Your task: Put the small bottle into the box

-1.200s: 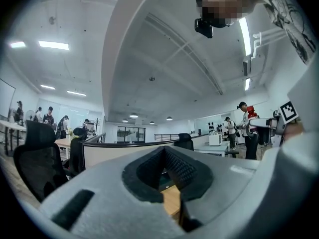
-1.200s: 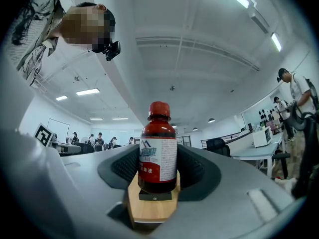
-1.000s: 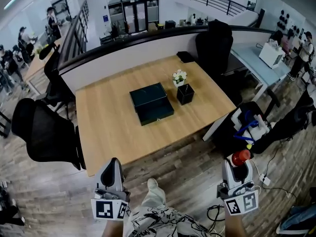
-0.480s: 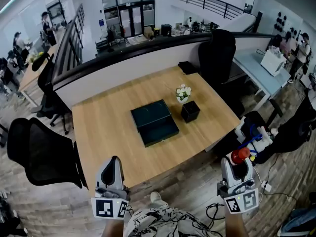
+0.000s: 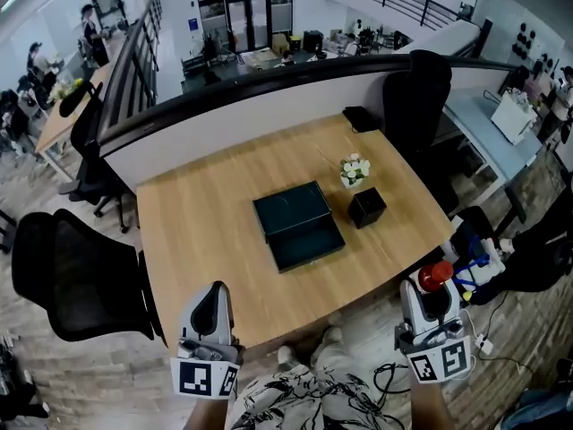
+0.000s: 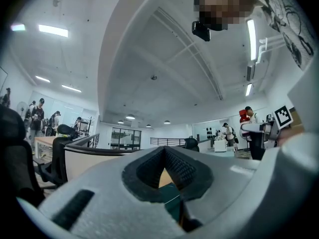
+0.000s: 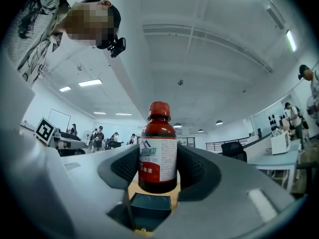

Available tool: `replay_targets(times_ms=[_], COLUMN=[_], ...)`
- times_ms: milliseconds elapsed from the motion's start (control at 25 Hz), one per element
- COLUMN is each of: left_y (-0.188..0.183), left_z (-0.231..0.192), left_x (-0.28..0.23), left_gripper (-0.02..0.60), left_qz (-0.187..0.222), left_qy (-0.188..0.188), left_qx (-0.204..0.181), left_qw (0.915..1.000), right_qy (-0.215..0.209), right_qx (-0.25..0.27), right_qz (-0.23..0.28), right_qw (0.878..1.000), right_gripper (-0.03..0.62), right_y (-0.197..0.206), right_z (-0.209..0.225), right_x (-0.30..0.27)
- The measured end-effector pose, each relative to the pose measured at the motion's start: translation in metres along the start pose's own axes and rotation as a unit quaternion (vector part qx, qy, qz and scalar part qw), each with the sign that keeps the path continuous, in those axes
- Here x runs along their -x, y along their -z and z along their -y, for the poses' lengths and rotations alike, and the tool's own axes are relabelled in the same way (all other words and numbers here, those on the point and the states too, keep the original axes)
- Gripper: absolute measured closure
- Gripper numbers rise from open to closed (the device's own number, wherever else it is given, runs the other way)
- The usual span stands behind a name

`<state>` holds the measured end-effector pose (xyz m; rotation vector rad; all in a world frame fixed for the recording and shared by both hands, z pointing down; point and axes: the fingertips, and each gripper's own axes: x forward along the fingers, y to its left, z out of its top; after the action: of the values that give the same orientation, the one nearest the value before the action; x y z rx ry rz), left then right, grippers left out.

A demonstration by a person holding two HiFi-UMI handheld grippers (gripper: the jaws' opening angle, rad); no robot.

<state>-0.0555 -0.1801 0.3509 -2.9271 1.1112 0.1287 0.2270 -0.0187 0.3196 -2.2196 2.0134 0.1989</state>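
A dark green box [image 5: 298, 225] lies with its lid open in the middle of the wooden table [image 5: 197, 231]. A small brown bottle [image 7: 158, 153] with a red cap and white label stands upright between the jaws of my right gripper [image 7: 158, 169], which is shut on it. In the head view that bottle [image 5: 436, 277] shows as a red cap at the right gripper [image 5: 431, 294], off the table's near right corner. My left gripper [image 5: 212, 305] hangs at the table's near edge, shut and empty. The box [image 7: 149, 210] shows below the bottle, and past the left gripper [image 6: 164, 156].
A small white flower pot [image 5: 354, 170] and a black cube [image 5: 367, 207] stand just right of the box. A flat black item [image 5: 360, 119] lies at the far right corner. Black office chairs [image 5: 67, 271] stand left and behind the table; cluttered gear [image 5: 479, 258] lies on the floor at right.
The table and box have drawn nearer and shifted right in the head view. Both grippers keep their places low in the view, the bottle still held in the right one.
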Motion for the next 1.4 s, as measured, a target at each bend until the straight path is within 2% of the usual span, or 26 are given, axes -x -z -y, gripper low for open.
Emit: replay_targets(times_ms=[160,360,560,920,1040,1200,1400], left_y=[0.007,0.015,0.015,0.023,0.029,0.049,0.058], left_z=[-0.009,-0.022,-0.021,-0.027,-0.03,-0.026,-0.025], left_x=[-0.008,-0.023,-0.045,-0.076,-0.084,-0.086,-0.095], left_gripper=[0.578,0.578,0.578,0.578,0.578,0.578,0.578], left_qz=[-0.007,-0.013,-0.015,-0.02,-0.027,-0.068,-0.064], left_qy=[-0.016,-0.061,-0.093,-0.138,-0.148,-0.166,-0.18], left_qx=[-0.001,0.004,0.006,0.012,0.016,0.032,0.033], left_qw=[0.9998,0.9981,0.9955,0.9902,0.9885,0.9832,0.981], right_qy=[-0.023,-0.073,-0.122,-0.182,-0.204,-0.242,-0.3], right_qx=[-0.011,-0.016,-0.017,-0.018,-0.01,-0.005,0.03], right_qz=[-0.006,-0.014,-0.018,-0.044,-0.064,-0.104,-0.152], right_qw=[1.0,0.997,0.992,0.982,0.977,0.965,0.941], right_gripper=[0.361,0.361,0.361,0.361,0.361,0.361,0.361], right_y=[0.012,0.029,0.034,0.06,0.079,0.116,0.183], right_z=[0.001,0.003,0.013,0.02,0.016,0.007,-0.017], right_x=[-0.03,-0.077,-0.124,-0.179,-0.192,-0.207,-0.226])
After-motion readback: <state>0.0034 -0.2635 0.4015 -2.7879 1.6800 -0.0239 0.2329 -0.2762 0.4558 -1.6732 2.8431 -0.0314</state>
